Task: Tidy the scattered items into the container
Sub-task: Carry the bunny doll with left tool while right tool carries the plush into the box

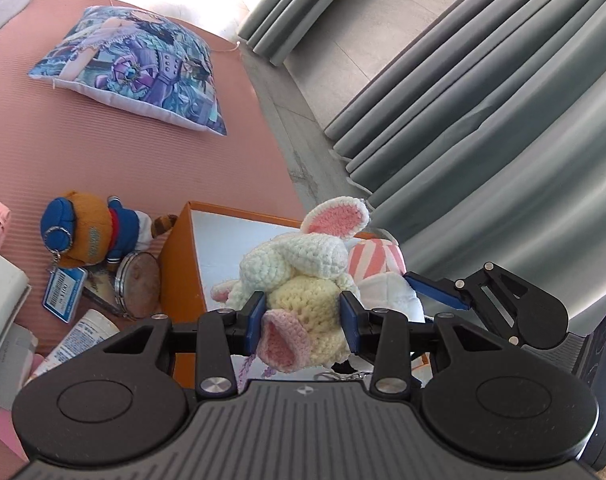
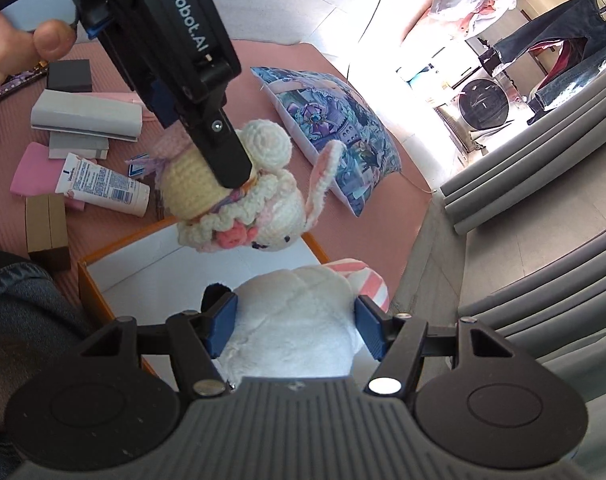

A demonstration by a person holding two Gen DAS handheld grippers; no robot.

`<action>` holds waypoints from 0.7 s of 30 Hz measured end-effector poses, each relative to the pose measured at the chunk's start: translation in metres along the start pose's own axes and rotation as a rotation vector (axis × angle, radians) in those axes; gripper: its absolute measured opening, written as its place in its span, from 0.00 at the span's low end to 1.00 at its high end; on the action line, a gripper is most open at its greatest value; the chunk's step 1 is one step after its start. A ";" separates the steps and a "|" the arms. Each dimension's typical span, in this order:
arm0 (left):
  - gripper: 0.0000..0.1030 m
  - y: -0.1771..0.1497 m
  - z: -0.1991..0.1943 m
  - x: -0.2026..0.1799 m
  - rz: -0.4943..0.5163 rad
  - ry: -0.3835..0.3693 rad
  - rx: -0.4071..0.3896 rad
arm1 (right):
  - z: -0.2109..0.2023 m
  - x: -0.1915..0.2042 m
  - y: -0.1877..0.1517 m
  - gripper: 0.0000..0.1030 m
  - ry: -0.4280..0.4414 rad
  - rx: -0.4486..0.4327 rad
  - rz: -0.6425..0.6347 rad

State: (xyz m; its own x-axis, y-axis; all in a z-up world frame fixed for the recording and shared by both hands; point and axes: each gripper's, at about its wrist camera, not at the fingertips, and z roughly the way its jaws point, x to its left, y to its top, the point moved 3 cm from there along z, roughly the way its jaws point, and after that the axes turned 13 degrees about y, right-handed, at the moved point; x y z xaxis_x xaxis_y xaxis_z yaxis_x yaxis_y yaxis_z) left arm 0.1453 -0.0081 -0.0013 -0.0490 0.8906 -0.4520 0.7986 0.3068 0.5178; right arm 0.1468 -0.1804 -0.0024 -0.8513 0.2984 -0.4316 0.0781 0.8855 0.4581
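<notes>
My left gripper (image 1: 303, 320) is shut on a crocheted bunny (image 1: 303, 276), cream and yellow with pink ears, held above the orange box (image 1: 179, 264). In the right wrist view the same crocheted bunny (image 2: 239, 208) hangs head down from the left gripper over the orange box (image 2: 91, 280) with its white inside. My right gripper (image 2: 295, 324) is shut on a white plush toy (image 2: 299, 320) with a pink striped part, also above the box. In the left wrist view the white plush toy (image 1: 387, 280) shows just right of the bunny.
On the pink mat (image 1: 123, 160) lie a printed cushion (image 1: 135, 68), a bear plush in blue (image 1: 87, 232), a round tin (image 1: 139, 284) and a tube (image 2: 103, 188). Books and small boxes (image 2: 87, 120) lie at the left. Grey curtains (image 1: 483, 120) hang at the right.
</notes>
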 end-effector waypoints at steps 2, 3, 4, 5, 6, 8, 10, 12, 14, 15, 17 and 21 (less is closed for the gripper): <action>0.44 -0.006 0.012 -0.006 0.008 0.000 0.027 | 0.004 0.001 -0.009 0.64 0.007 0.016 -0.007; 0.44 -0.009 0.019 -0.008 0.014 0.006 0.041 | 0.007 0.002 -0.013 0.64 0.008 0.025 -0.007; 0.44 -0.012 0.025 -0.010 0.019 0.011 0.054 | 0.010 0.002 -0.017 0.64 0.009 0.033 -0.007; 0.44 -0.015 0.031 -0.011 0.023 0.019 0.069 | 0.013 0.002 -0.021 0.64 0.011 0.041 -0.004; 0.44 -0.017 0.036 -0.011 0.027 0.028 0.081 | 0.016 0.001 -0.025 0.64 0.015 0.047 0.000; 0.44 -0.022 0.044 -0.012 0.041 0.052 0.102 | 0.022 0.001 -0.031 0.64 0.028 0.055 0.017; 0.44 -0.026 0.052 -0.013 0.056 0.080 0.124 | 0.028 0.001 -0.035 0.64 0.045 0.057 0.035; 0.44 -0.030 0.058 -0.013 0.066 0.108 0.146 | 0.033 0.002 -0.038 0.64 0.066 0.059 0.048; 0.44 -0.032 0.063 -0.013 0.079 0.140 0.160 | 0.039 0.004 -0.040 0.64 0.083 0.063 0.049; 0.44 -0.033 0.065 -0.014 0.086 0.156 0.166 | 0.042 0.005 -0.040 0.64 0.091 0.065 0.047; 0.44 -0.035 0.068 -0.015 0.102 0.176 0.171 | 0.045 0.008 -0.040 0.64 0.105 0.068 0.045; 0.44 -0.039 0.074 -0.016 0.133 0.222 0.183 | 0.047 0.010 -0.040 0.64 0.134 0.057 0.054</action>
State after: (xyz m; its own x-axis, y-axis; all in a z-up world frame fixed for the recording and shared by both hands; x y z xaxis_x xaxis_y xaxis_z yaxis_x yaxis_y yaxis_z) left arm 0.1597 -0.0592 -0.0676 -0.0506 0.9767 -0.2087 0.9007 0.1349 0.4130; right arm 0.1596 -0.1956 -0.0616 -0.9063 0.2998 -0.2981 0.1523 0.8893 0.4312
